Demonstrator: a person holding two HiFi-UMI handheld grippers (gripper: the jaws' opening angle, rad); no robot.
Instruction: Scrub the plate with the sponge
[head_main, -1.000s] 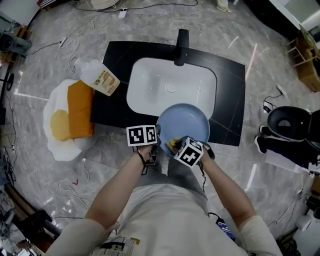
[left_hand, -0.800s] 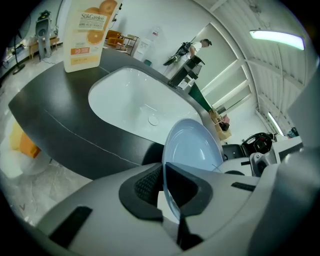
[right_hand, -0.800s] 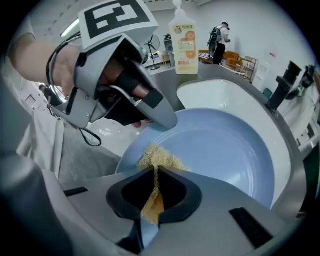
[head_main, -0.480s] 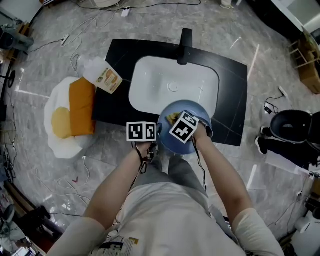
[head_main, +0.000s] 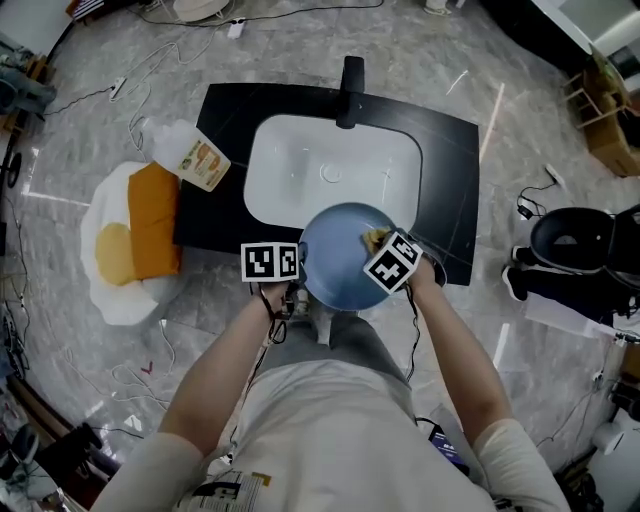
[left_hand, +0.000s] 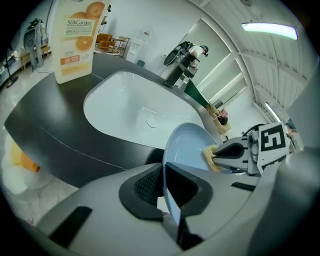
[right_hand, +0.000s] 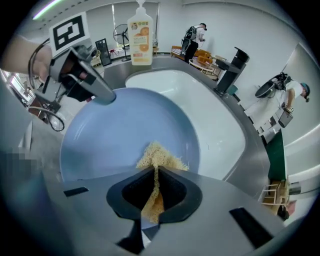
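Observation:
A light blue plate (head_main: 345, 255) is held over the front edge of the white sink (head_main: 300, 170). My left gripper (head_main: 296, 290) is shut on the plate's (left_hand: 192, 150) left rim, which runs edge-on between its jaws. My right gripper (head_main: 385, 248) is shut on a frayed yellow sponge (right_hand: 159, 156) and presses it against the plate's (right_hand: 120, 135) inner face near its right side. In the left gripper view the sponge (left_hand: 211, 154) shows at the plate's far rim, pinched by the right gripper (left_hand: 220, 156).
The sink sits in a black counter (head_main: 450, 180) with a black faucet (head_main: 350, 85) at the back. A soap bottle (head_main: 195, 158) lies at the counter's left edge, beside an orange cloth (head_main: 155, 215) on a white mat. Cables run over the marble floor.
My right gripper has carried the sponge across the plate, from its near left part to its right side. The plate and left gripper have stayed nearly still.

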